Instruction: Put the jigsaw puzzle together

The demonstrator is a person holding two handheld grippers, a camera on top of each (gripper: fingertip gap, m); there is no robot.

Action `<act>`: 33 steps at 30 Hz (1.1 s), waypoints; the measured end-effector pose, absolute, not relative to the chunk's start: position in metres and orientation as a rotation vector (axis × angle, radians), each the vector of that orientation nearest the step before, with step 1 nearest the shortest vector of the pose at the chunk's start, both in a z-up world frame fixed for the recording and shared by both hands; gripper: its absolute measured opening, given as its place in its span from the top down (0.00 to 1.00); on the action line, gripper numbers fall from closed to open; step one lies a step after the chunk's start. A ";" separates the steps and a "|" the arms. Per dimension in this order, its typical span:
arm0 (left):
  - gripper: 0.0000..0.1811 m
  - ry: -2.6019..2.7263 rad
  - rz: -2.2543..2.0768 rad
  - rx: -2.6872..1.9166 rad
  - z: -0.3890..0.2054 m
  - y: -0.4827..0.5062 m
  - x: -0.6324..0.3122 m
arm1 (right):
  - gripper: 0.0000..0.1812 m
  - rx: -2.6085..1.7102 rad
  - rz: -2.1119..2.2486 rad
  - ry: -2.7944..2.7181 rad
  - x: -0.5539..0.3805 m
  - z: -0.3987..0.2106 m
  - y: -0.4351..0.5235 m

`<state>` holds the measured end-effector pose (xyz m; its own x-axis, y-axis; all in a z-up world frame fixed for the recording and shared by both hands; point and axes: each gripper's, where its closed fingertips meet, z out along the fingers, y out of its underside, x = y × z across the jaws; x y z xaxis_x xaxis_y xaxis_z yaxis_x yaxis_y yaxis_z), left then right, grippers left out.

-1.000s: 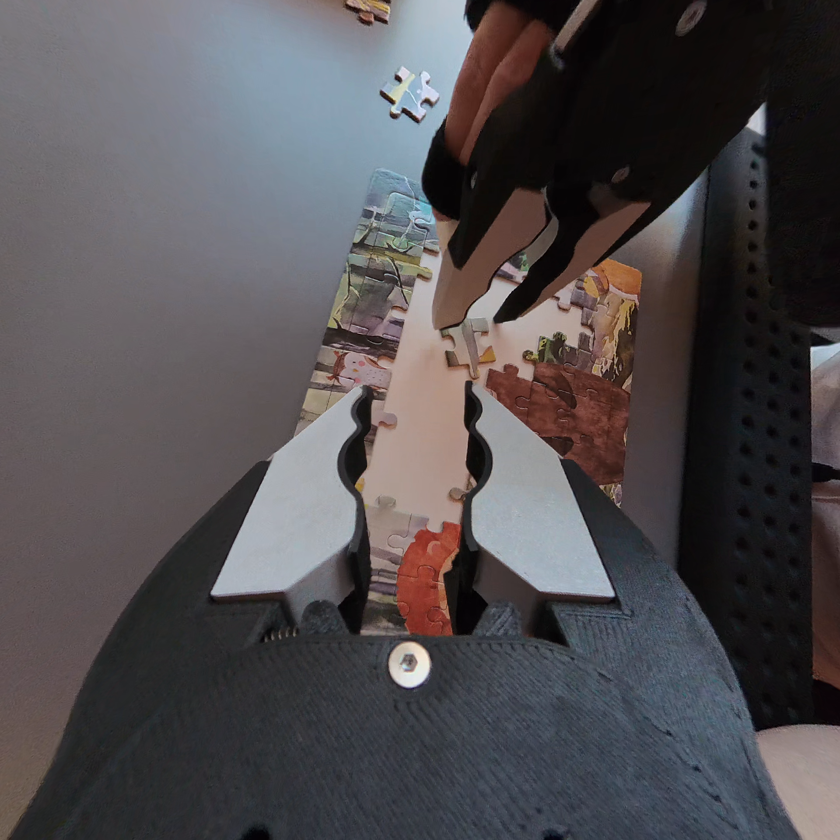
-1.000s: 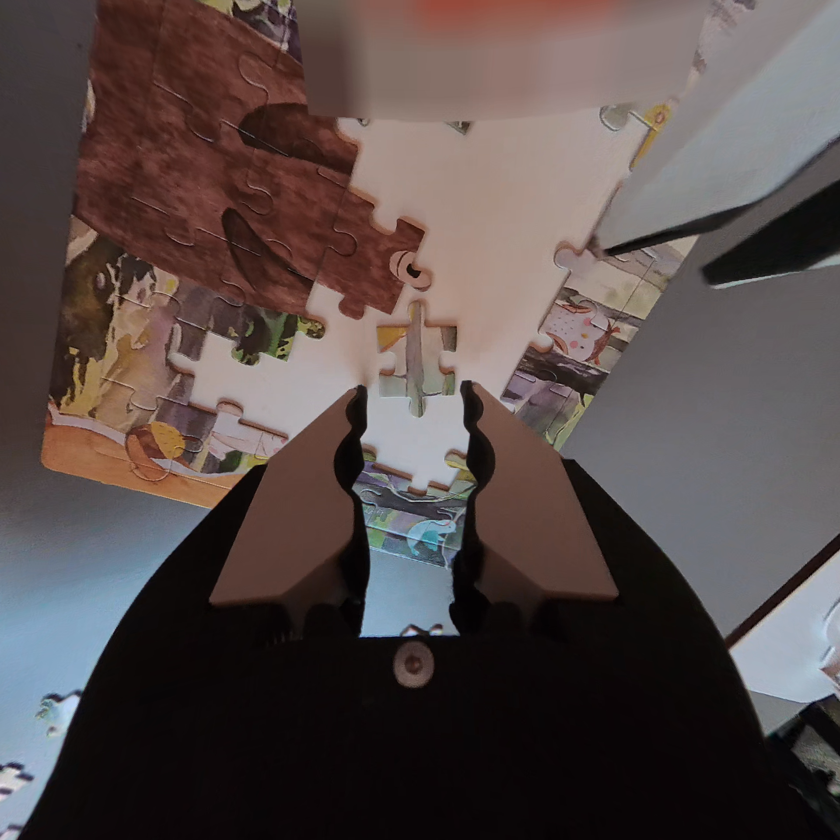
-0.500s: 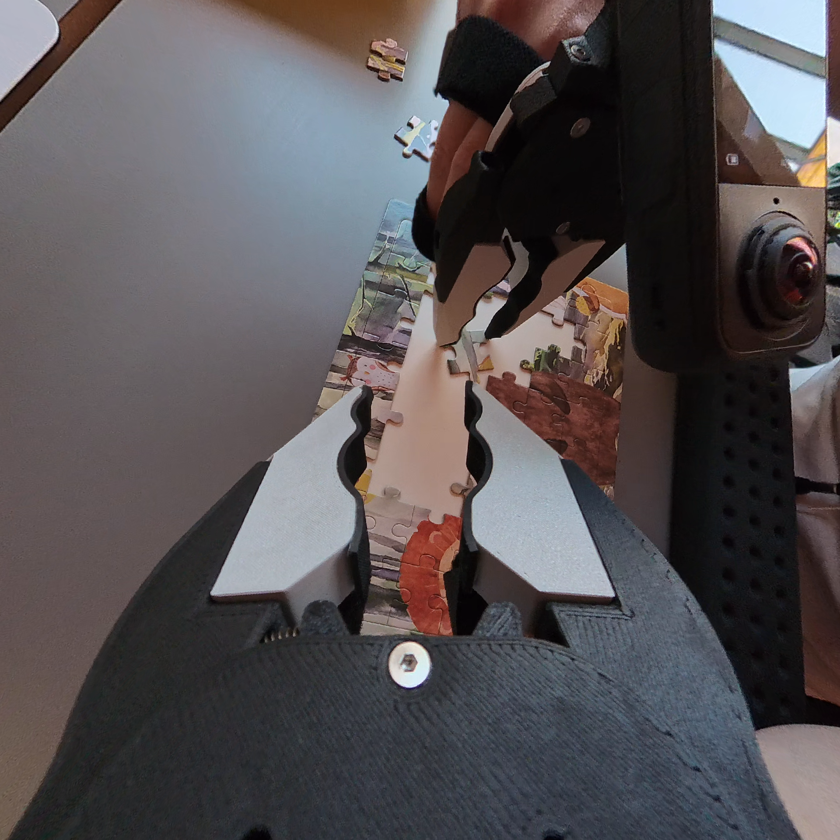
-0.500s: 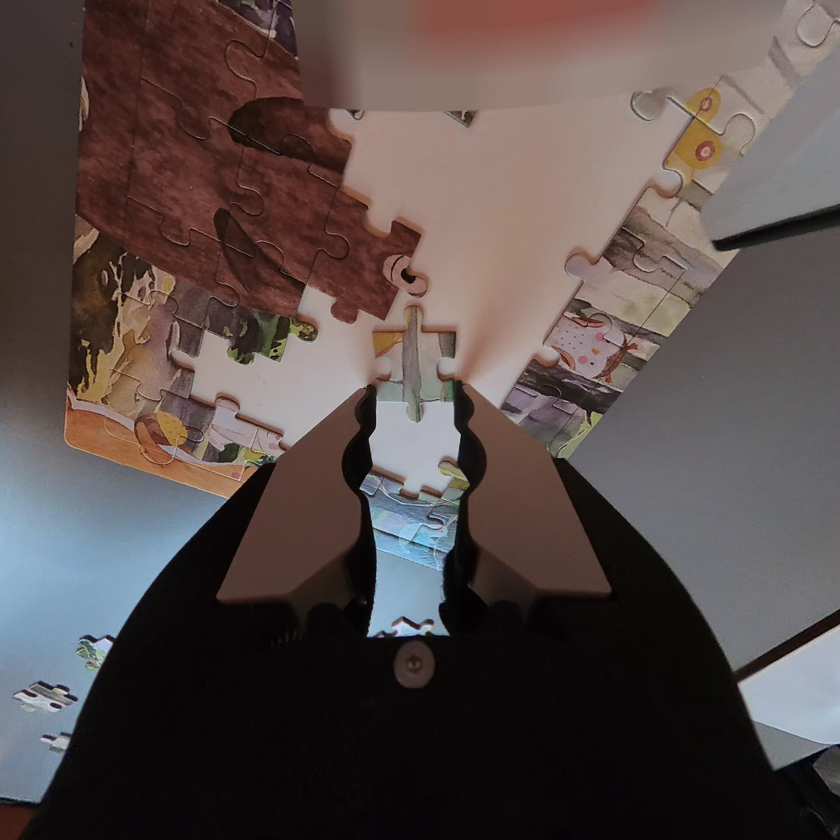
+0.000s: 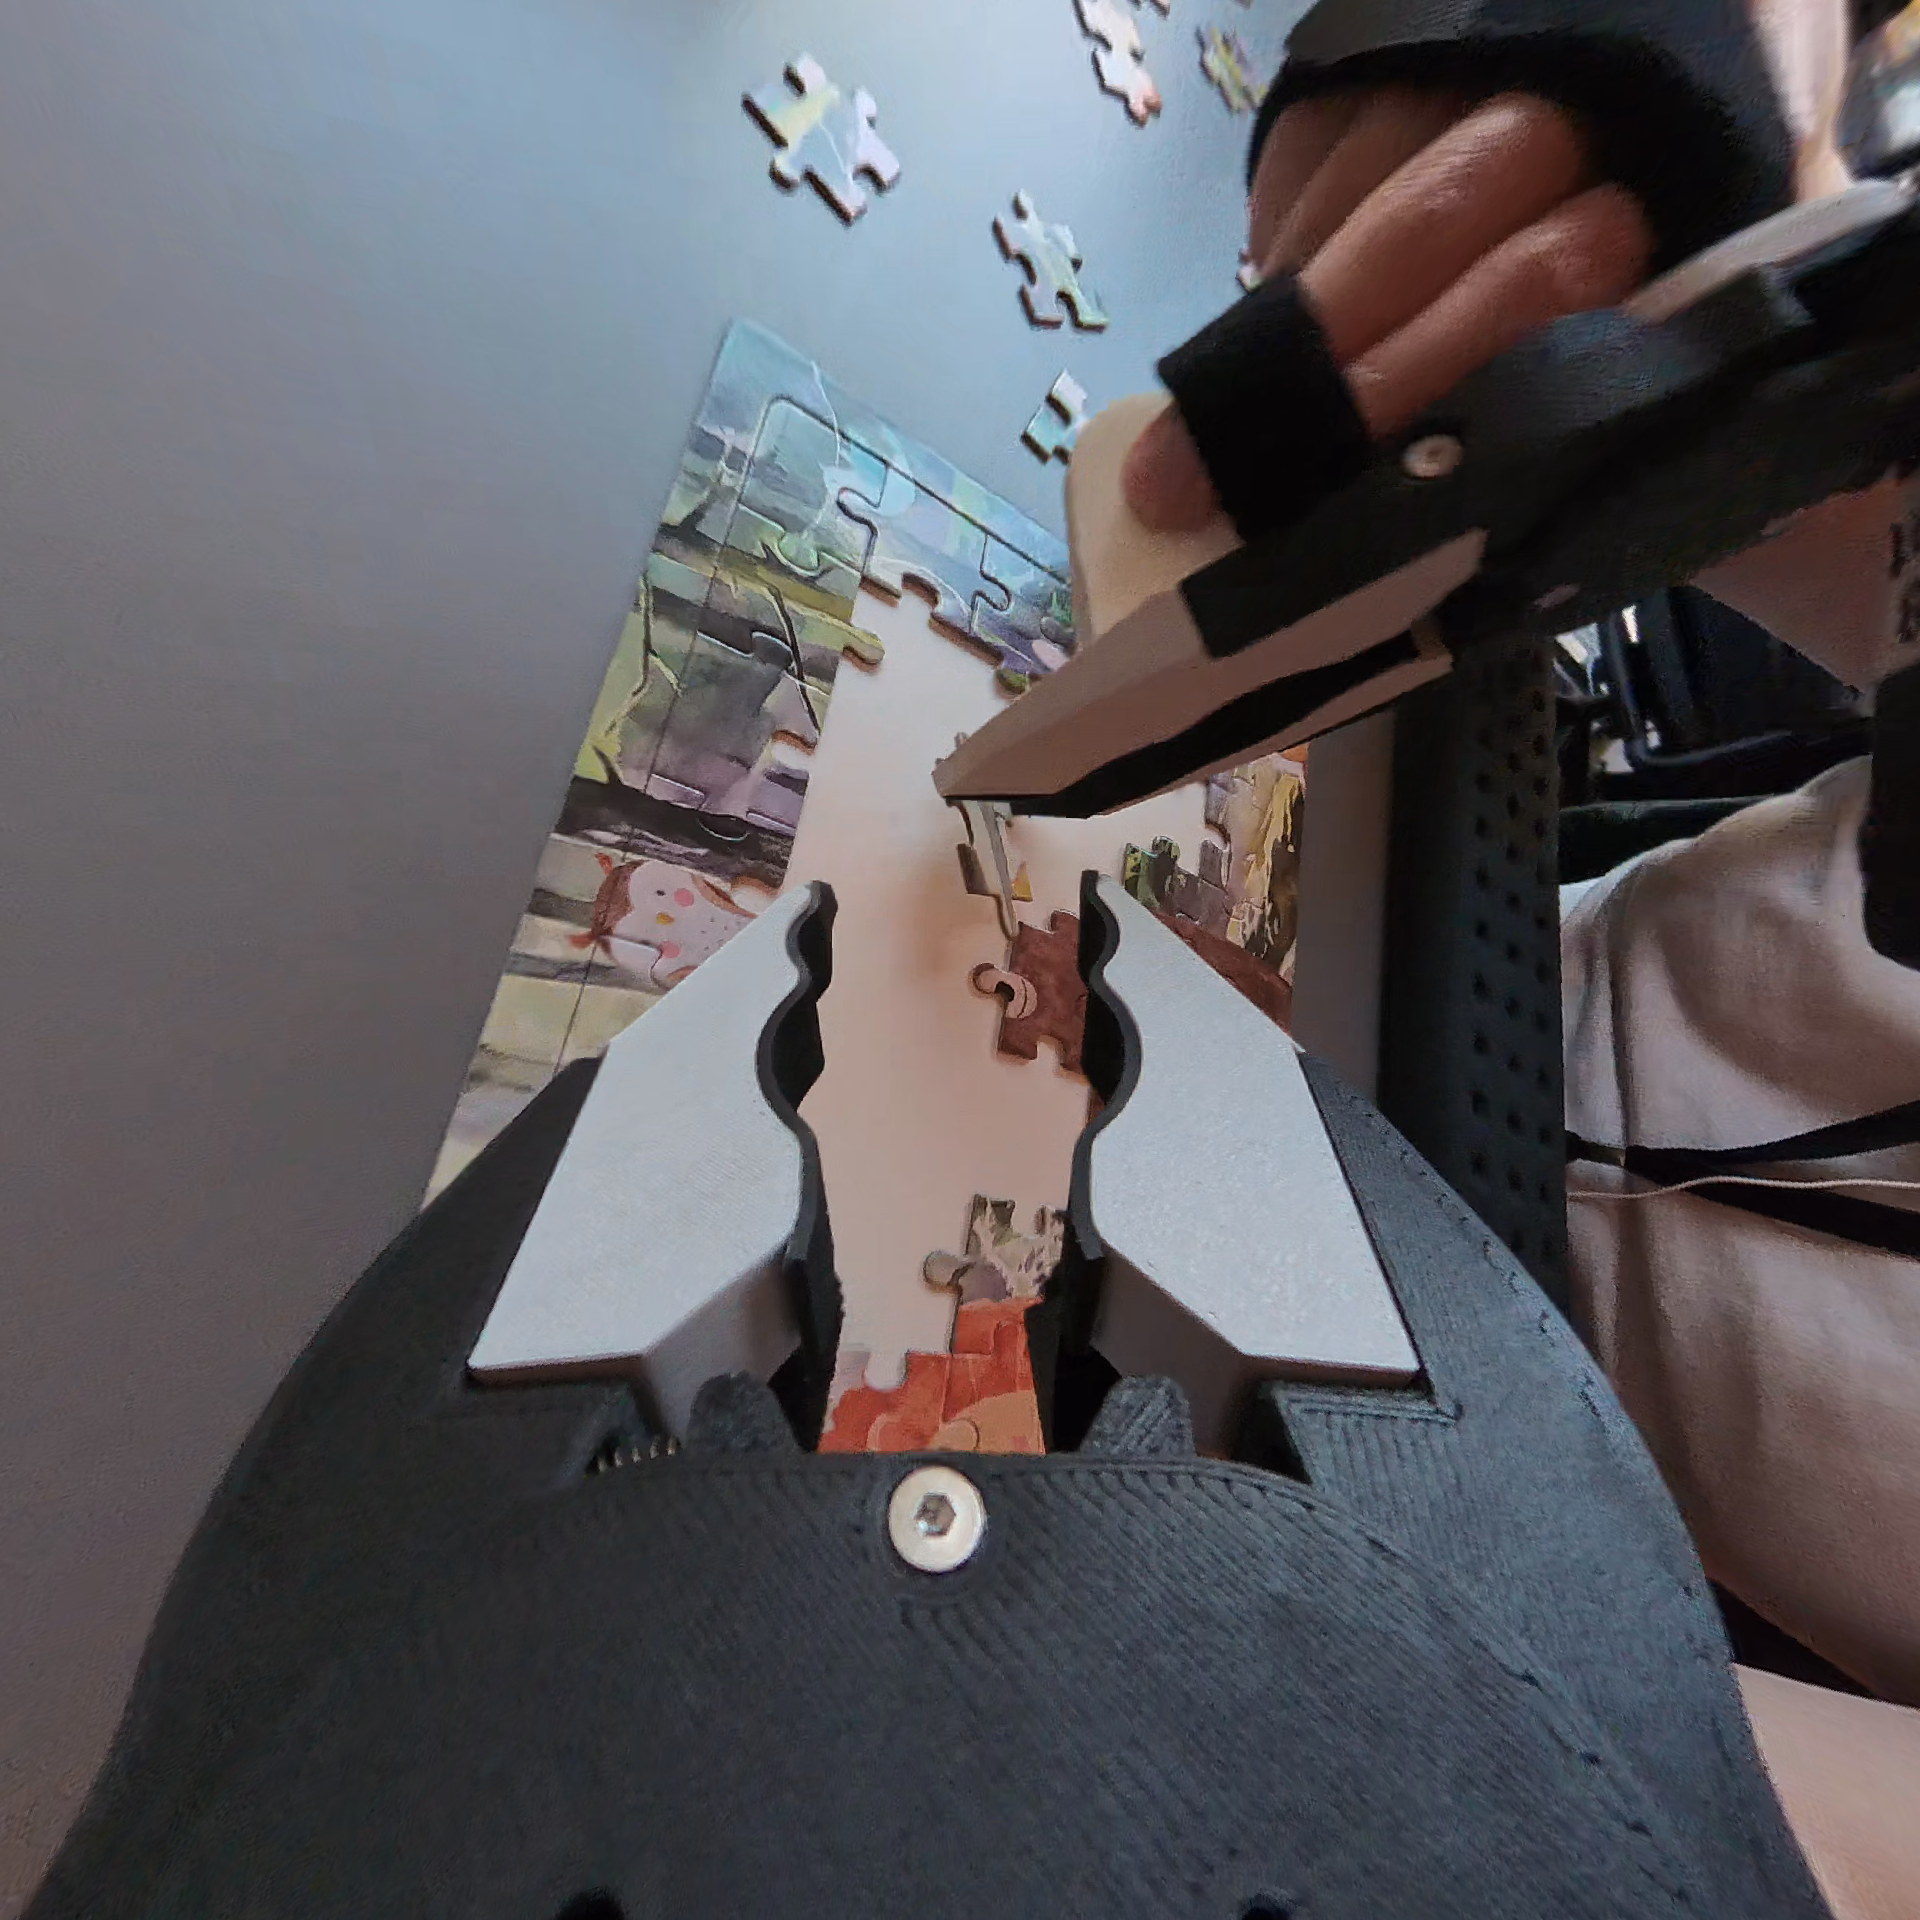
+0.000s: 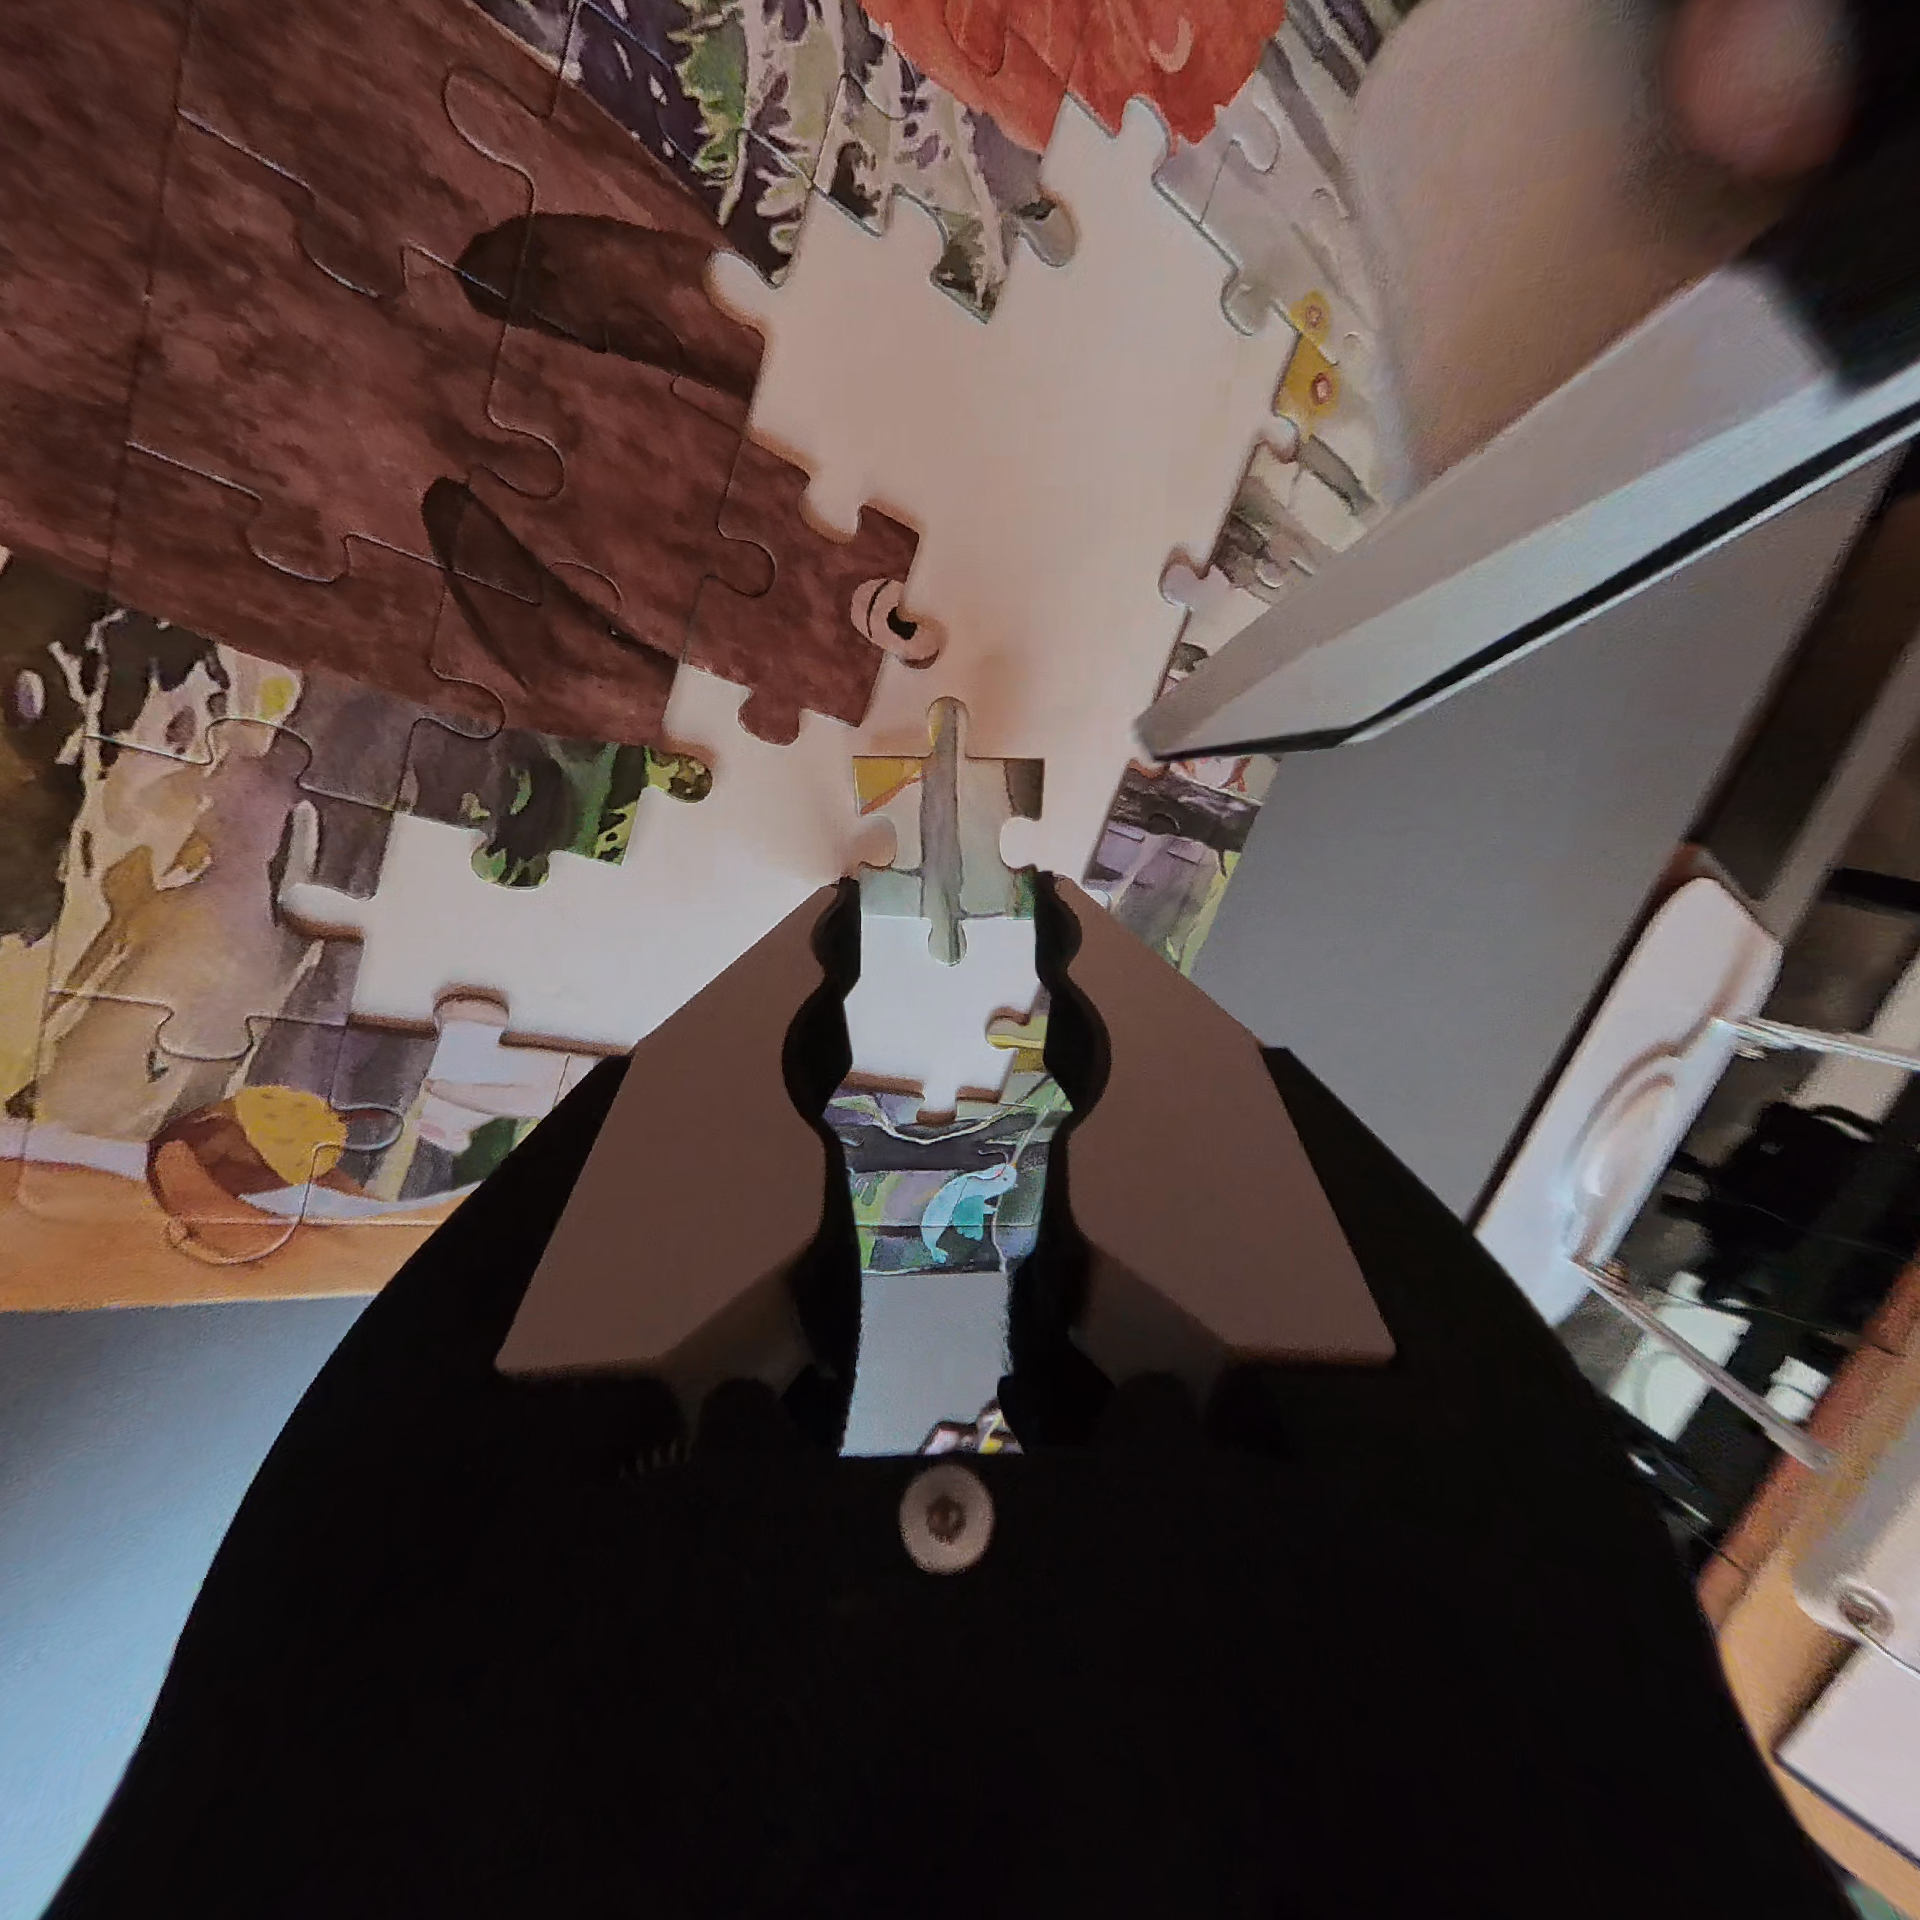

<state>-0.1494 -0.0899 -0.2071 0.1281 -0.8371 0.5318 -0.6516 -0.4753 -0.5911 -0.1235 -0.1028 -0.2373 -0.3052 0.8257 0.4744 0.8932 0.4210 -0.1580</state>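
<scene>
Grey tabletop (image 5: 312, 520) is seen under a partly assembled jigsaw puzzle (image 5: 727, 665), its painted border pieces joined around a bare white middle. A brown block of joined pieces (image 6: 343, 416) fills one side of the puzzle; an orange-red patch (image 6: 1081, 62) sits at the far edge in the right wrist view.

One loose piece (image 6: 945, 821), pale with a grey stripe and a yellow corner, is found in the white gap, close to the knob of the brown block but not joined to it. The right gripper (image 6: 945, 883) is closed on this piece: both fingertips are pressed against its sides. From the left wrist view the piece (image 5: 992, 862) is seen hanging tilted below the right gripper's tips (image 5: 971, 784), lifted off the white base at its upper end; whether its lower end touches the base cannot be told.

The left gripper (image 5: 956, 914) is held low over the puzzle's near part, jaws parted, nothing between them. White base and a brown piece with a knob (image 5: 1023, 1003) are seen through the gap.

Scattered loose pieces (image 5: 826, 140) are noted on the table beyond the puzzle. A gloved hand (image 5: 1455, 260) is wrapped round the right gripper's handle.
</scene>
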 end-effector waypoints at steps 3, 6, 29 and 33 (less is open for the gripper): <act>0.77 1.509 -1.313 -2.233 -0.220 -0.099 -0.135 | 0.82 -1.378 -0.281 -2.092 -0.124 -0.234 -0.103; 0.81 1.547 -1.318 -2.254 -0.227 -0.105 -0.129 | 0.82 -1.379 -0.311 -2.017 -0.123 -0.233 -0.104; 1.00 1.987 -0.937 -1.941 -0.180 -0.146 -0.154 | 0.98 -1.996 1.079 -1.571 -0.155 -0.174 -0.139; 0.95 1.900 -0.921 -1.946 -0.175 -0.134 -0.156 | 1.00 -1.956 1.059 -1.510 -0.156 -0.168 -0.133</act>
